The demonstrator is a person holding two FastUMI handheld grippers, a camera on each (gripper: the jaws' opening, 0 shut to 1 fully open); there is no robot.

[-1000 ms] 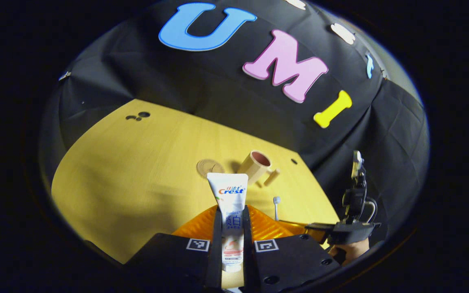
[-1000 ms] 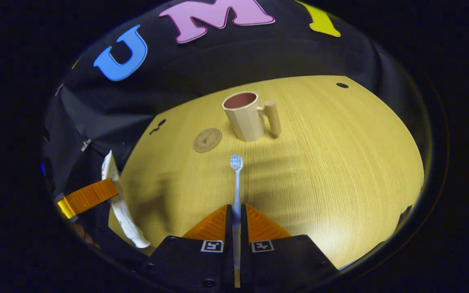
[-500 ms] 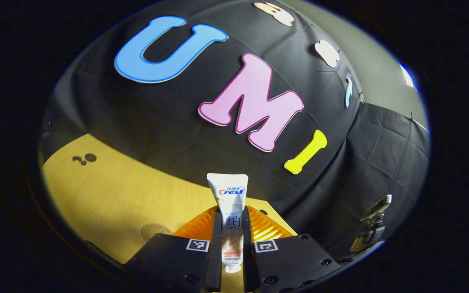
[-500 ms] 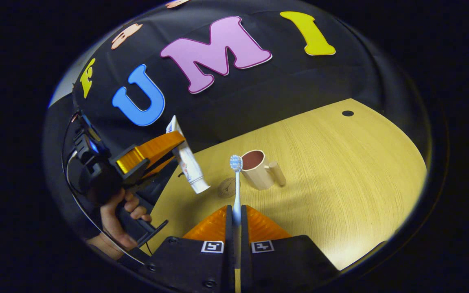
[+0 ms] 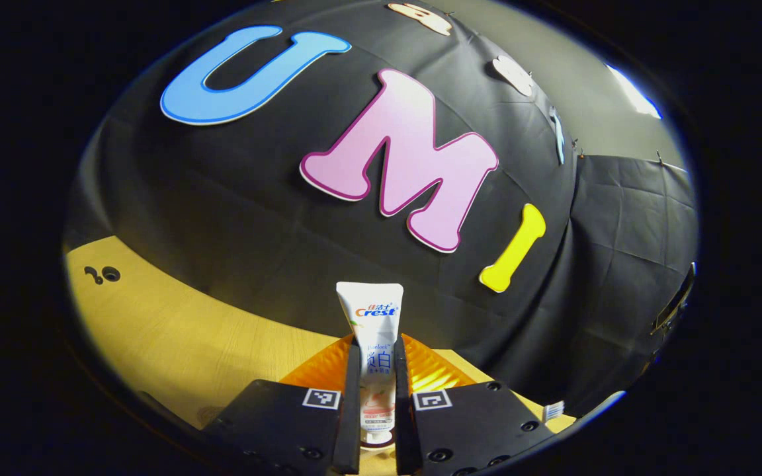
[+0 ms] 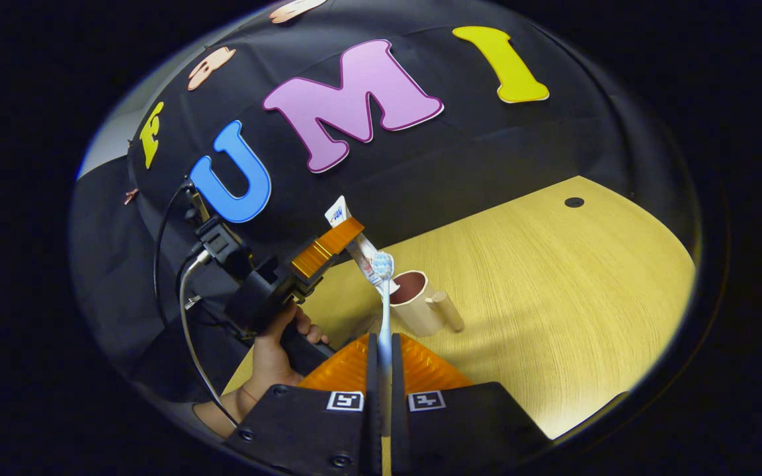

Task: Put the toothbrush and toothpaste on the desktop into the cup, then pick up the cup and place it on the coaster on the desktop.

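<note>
One Crest-branded toothpaste (image 5: 369,330), perhaps above cup (image 6: 414,301).

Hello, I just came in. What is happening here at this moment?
A person holds a gripper in each hand. The left gripper is shut on a toothpaste tube and holds it above the cup, which stands on the wooden desktop. The right gripper is shut on a toothbrush, bristles pointing away from it, close by the cup. Nothing is in the cup yet. The person's hand grips the left gripper's handle.
</note>
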